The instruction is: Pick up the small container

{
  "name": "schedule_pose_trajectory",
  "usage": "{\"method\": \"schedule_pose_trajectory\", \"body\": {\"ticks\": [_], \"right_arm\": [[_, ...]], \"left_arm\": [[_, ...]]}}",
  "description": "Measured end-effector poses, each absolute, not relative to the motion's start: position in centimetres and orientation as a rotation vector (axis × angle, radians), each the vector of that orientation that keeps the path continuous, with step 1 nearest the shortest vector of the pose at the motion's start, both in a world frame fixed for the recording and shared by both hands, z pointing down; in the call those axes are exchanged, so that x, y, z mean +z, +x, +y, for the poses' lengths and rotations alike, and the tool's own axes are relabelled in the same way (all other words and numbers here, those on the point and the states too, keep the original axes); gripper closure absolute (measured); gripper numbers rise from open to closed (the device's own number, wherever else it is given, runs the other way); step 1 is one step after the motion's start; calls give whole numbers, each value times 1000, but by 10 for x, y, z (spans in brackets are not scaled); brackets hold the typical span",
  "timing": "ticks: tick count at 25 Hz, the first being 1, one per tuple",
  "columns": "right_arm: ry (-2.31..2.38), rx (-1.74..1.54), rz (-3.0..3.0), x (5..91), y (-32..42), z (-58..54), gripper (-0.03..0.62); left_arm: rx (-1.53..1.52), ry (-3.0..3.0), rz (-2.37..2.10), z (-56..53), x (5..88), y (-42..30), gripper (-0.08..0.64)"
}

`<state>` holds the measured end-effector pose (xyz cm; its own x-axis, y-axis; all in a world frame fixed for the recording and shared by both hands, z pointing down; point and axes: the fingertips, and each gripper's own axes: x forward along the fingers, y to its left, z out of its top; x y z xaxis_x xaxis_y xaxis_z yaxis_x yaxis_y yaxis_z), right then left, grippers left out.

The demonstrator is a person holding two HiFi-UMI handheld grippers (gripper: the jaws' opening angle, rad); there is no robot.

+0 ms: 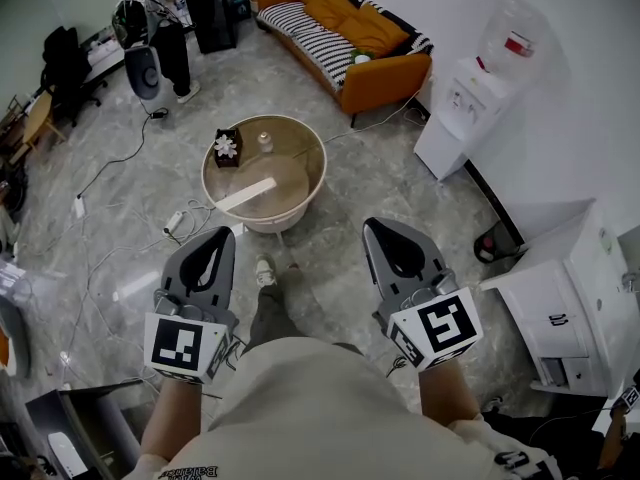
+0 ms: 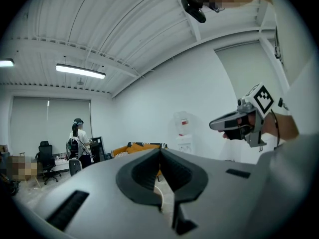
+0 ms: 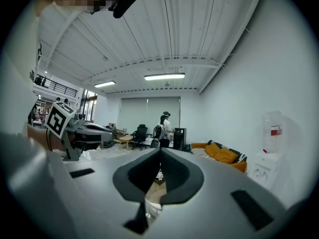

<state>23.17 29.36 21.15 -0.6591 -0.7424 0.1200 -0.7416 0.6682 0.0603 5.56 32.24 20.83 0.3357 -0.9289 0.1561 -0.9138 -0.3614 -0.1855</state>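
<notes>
The small container (image 1: 265, 141), a pale little jar, stands on the far side of a round beige table (image 1: 310, 173) in the head view. Beside it on the table are a dark box with a white flower (image 1: 227, 148) and a white strip (image 1: 246, 195). My left gripper (image 1: 222, 234) and right gripper (image 1: 372, 225) are held side by side above the floor, short of the table, both pointing towards it. Both are shut with nothing between the jaws. In the left gripper view the left gripper (image 2: 160, 151) hides the container, and in the right gripper view the right gripper (image 3: 160, 150) does the same.
An orange sofa (image 1: 352, 40) stands behind the table. A water dispenser (image 1: 468, 103) and a white cabinet (image 1: 572, 308) line the right wall. Cables and a power strip (image 1: 175, 221) lie on the floor to the table's left. A person (image 1: 160, 13) stands at the far left.
</notes>
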Motion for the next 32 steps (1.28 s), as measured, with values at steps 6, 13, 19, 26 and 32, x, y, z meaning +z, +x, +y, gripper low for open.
{"method": "schedule_pose_trajectory", "body": {"ticks": [6, 13, 19, 26, 32], "right_arm": [[1234, -33, -2705, 226, 231, 270, 595], [1220, 5, -2691, 238, 210, 234, 595], [1214, 54, -2667, 249, 177, 185, 595], [1212, 82, -2620, 240, 121, 103, 595], [1224, 58, -2575, 229, 72, 27, 595]], "left_arm": [[-369, -2540, 1719, 297, 220, 55, 553], [-400, -2572, 1708, 260, 233, 36, 552], [-427, -2610, 1690, 208, 240, 8, 554], [-429, -2657, 1645, 118, 228, -39, 554], [-422, -2671, 1602, 31, 217, -84, 553]]}}
